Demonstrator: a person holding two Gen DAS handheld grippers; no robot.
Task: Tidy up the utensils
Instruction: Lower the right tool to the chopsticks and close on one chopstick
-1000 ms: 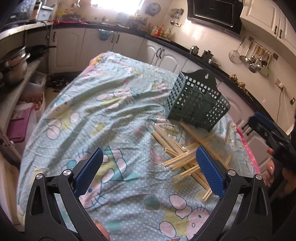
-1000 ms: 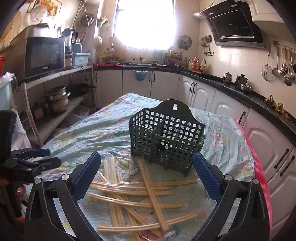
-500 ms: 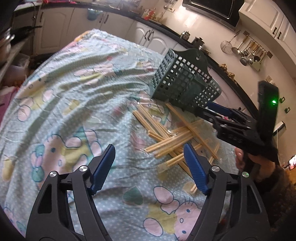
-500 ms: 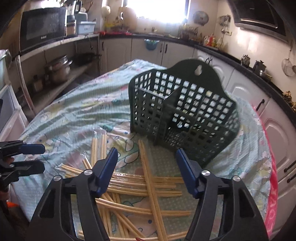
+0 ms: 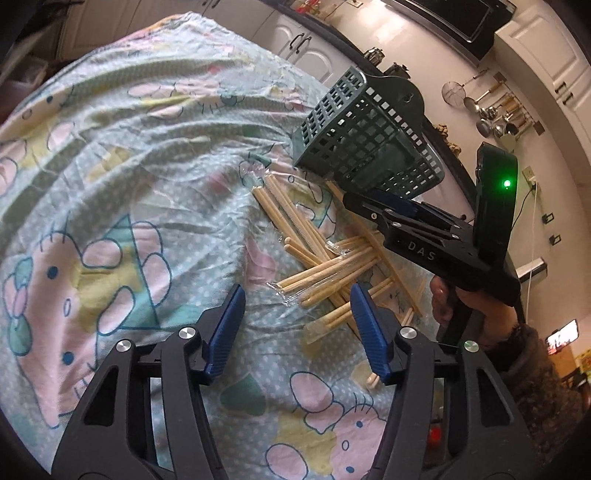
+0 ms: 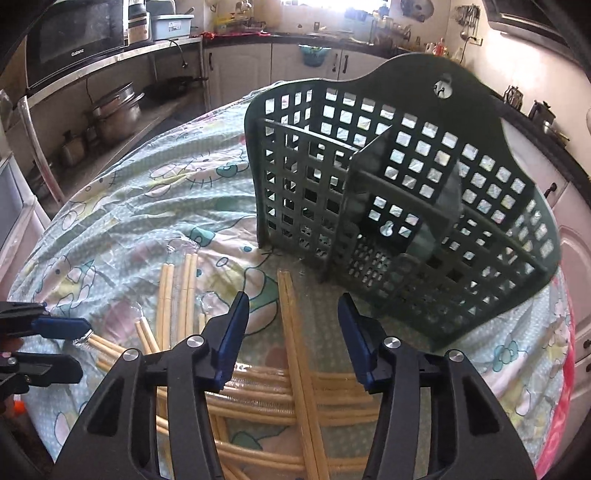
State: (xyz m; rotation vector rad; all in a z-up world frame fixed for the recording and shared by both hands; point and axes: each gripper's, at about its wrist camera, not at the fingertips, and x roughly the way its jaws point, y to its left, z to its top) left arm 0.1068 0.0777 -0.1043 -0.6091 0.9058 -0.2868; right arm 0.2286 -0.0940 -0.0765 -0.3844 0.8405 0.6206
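A cartoon-print cloth (image 6: 129,199) is seen spread and wrinkled over the table. A microwave (image 6: 75,38) is set on the upper shelf at left, with stacked steel pots (image 6: 114,114) kept on the shelf below. White cabinets (image 6: 240,72) are lined along the far wall, and ladles (image 5: 495,114) are hung on the wall under a range hood (image 5: 454,22).

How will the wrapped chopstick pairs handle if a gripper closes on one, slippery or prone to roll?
Probably slippery: the chopsticks sit in clear film that looks glossy. Rolling seems unlikely, since they lie paired in sleeves and criss-crossed on the wrinkled tablecloth. Lifting one from the pile may drag the sticks lying across it.
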